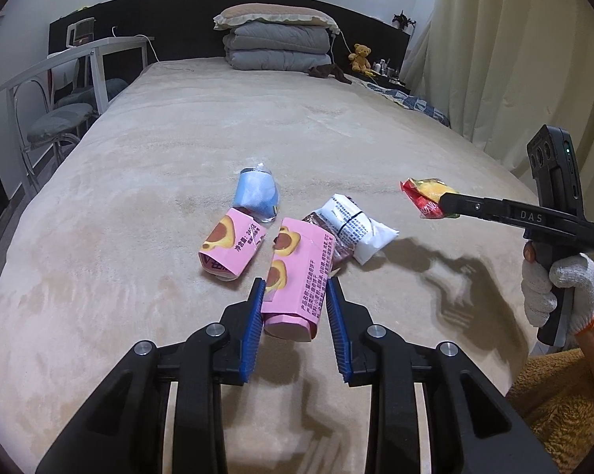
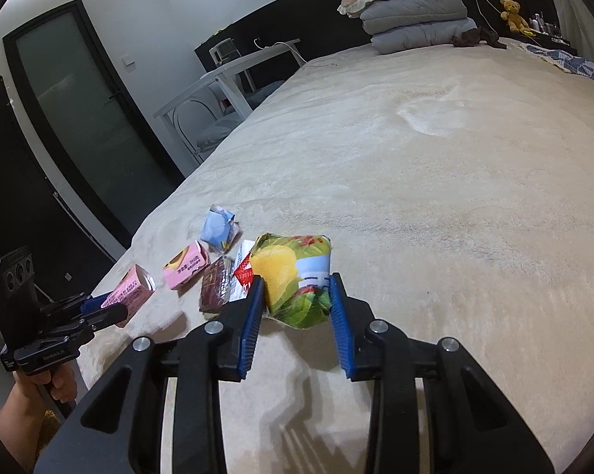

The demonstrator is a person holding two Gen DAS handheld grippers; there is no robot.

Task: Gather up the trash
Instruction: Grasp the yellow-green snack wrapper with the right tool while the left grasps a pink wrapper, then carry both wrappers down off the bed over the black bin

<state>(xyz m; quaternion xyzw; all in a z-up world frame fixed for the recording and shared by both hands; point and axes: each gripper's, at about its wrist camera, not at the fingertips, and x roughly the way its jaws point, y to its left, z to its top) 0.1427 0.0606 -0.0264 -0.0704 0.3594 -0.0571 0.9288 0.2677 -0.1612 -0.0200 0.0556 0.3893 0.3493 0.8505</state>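
left gripper point(image 1: 295, 290) jaws grasp pink carton point(image 1: 293, 276) | right gripper point(image 2: 297, 288) jaws grasp snack bag point(image 2: 293, 276), yellow-green print only in right view

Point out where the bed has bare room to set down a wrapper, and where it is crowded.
Bare blanket runs from the trash cluster up to the folded quilts, and rightward to the curtain. It is crowded near the foot: two pink cartons, a blue packet and a white wrapper lie close together.
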